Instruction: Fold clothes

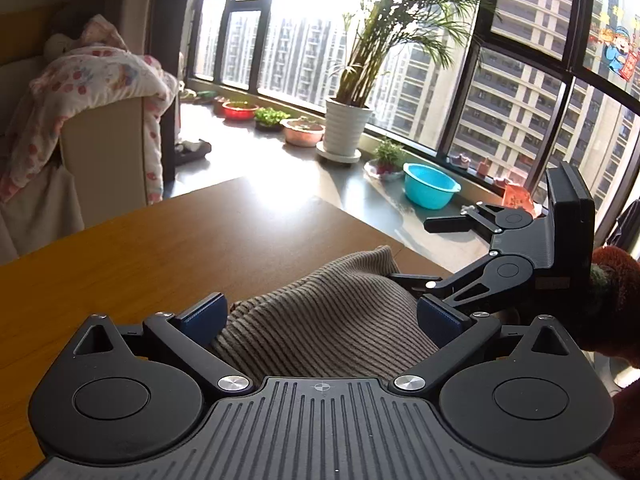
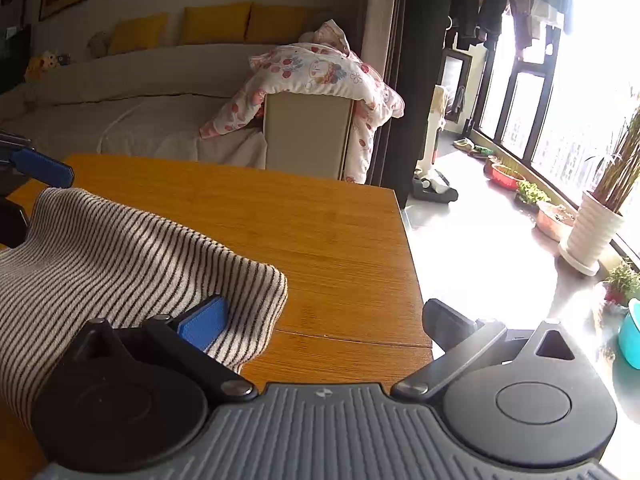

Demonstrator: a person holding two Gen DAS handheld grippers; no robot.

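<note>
The left gripper [image 1: 322, 316] hangs low over the tabletop [image 1: 160, 248] with its fingers [image 1: 202, 316] spread wide; the striped garment [image 1: 320, 320] bulges up between them, but neither pad visibly pinches it. The right gripper [image 2: 324, 320] is also spread wide: its left finger [image 2: 204, 322] lies against the garment's rounded, doubled edge [image 2: 260, 292], while the other finger stands clear over bare wood. The cloth sits near the tabletop's near side, humped rather than flat, and in the right wrist view it rises toward the left gripper at the frame's far left. In the left wrist view the right gripper shows side-on just beyond the garment, held by a hand in a fuzzy sleeve [image 1: 616, 304]. The rounded edge suggests a fold is already in the cloth, so this fits either a release after laying a fold over or a reach for a fresh grip; the pictures do not settle which. Any further fold would call for both grippers to pinch matching edges and carry them evenly. Beyond the tabletop stand a sofa with a quilt [image 2: 316, 72], potted plants [image 1: 348, 128] and the window.
</note>
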